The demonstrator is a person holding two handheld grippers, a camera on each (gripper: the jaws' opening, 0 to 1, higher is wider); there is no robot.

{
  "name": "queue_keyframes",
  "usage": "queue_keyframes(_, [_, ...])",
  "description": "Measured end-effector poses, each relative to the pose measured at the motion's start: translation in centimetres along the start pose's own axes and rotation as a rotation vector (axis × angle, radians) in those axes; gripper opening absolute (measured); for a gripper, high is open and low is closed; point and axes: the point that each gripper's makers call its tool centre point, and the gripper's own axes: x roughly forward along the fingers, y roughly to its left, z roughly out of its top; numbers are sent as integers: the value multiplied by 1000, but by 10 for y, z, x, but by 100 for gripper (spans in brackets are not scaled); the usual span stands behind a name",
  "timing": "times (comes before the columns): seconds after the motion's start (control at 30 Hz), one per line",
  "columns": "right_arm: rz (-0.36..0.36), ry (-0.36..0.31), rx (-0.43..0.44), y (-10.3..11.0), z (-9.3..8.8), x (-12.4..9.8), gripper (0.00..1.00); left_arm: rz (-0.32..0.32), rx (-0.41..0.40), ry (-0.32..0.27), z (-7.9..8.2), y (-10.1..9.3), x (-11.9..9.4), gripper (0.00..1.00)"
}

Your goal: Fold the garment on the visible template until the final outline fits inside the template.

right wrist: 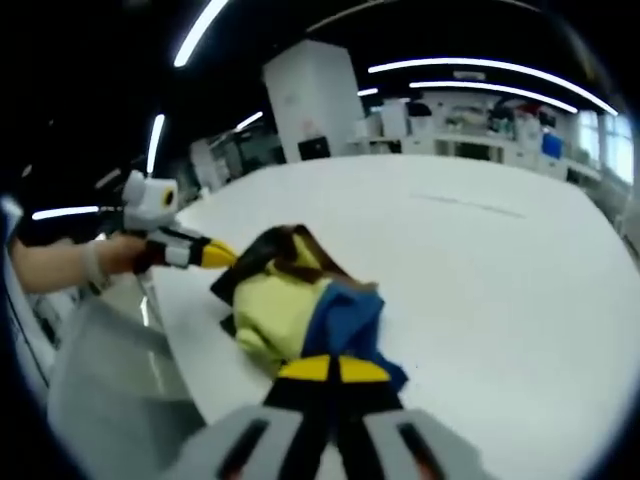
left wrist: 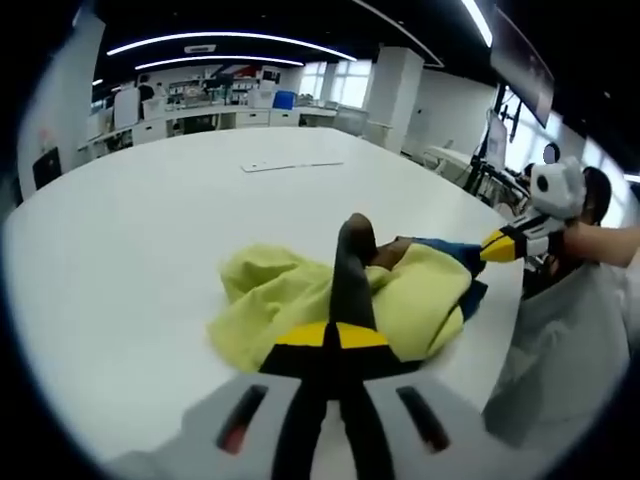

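Observation:
A crumpled yellow garment (left wrist: 300, 300) with blue and brown parts lies bunched near the white table's (left wrist: 150, 250) edge. My left gripper (left wrist: 355, 235) has its jaws pressed together, shut on a brown fold at the top of the bunch. My right gripper (left wrist: 482, 254) comes in from the right and grips the blue part. In the right gripper view the garment (right wrist: 275, 305) shows yellow with blue cloth (right wrist: 350, 315) in front, on which my right gripper (right wrist: 335, 348) is shut. The left gripper (right wrist: 232, 257) bites its far dark corner. A thin template outline (left wrist: 290, 165) lies farther off on the table.
The table edge (right wrist: 175, 340) runs just beside the garment, with a person's grey clothing (left wrist: 560, 350) below it. A hand (right wrist: 60, 265) holds the left gripper. Desks and shelves (left wrist: 220, 105) stand beyond the table's far side. A faint line of the template (right wrist: 470, 205) lies past the garment.

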Motion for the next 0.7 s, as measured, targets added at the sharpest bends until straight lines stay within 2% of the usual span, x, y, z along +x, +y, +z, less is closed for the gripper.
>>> queue_keyframes(0.17, [-48, -69, -14, -12, 25, -19, 0, 7, -11, -62, 22, 0, -16, 0])
queue_keyframes(0.2, [-64, -96, -22, -15, 33, -25, 0, 10, -4, -70, 26, 0, -19, 0])
queue_keyframes(0.43, [-110, -171, -43, -29, 63, -47, 0, 50, 25, -154, 61, 4, -46, 0])
queue_keyframes(0.67, [-155, -264, -58, -41, 94, -77, 0, 84, 31, -293, 111, 8, -78, 0])
queue_keyframes(0.7, [-162, -294, -65, -39, 103, -85, 0, 84, 34, -313, 118, 8, -83, 0])
